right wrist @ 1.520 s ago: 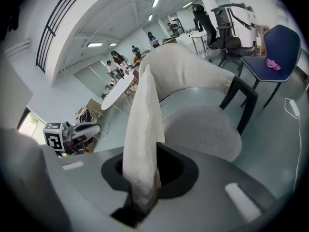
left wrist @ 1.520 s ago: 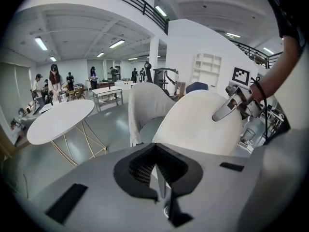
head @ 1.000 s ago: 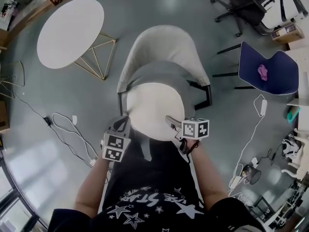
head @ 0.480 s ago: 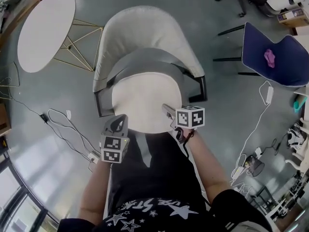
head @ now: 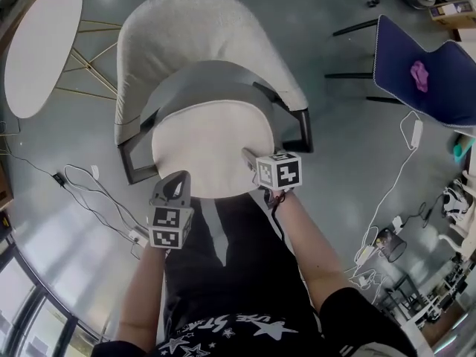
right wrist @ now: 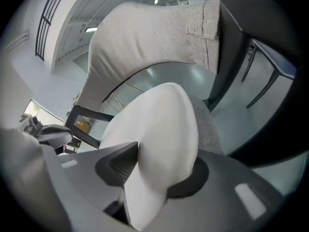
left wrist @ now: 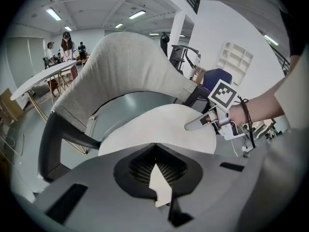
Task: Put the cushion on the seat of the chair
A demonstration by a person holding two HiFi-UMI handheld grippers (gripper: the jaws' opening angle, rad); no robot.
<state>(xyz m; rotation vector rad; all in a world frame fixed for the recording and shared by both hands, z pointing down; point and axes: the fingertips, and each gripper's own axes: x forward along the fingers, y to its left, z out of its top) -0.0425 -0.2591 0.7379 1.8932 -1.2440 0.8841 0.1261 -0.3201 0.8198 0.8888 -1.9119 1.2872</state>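
Right claw point(head: 251, 162) is opening, with the cushion's point(head: 204, 143) front edge bulging between its jaws. Left claw point(head: 175, 184) is pinching the same edge. Chair point(head: 186, 28) is facing the person, and the cushion is lying over its grey seat point(head: 216, 80).

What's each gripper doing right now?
Left gripper: closed on the cushion's near edge.
Right gripper: opening, cushion between its fingers.
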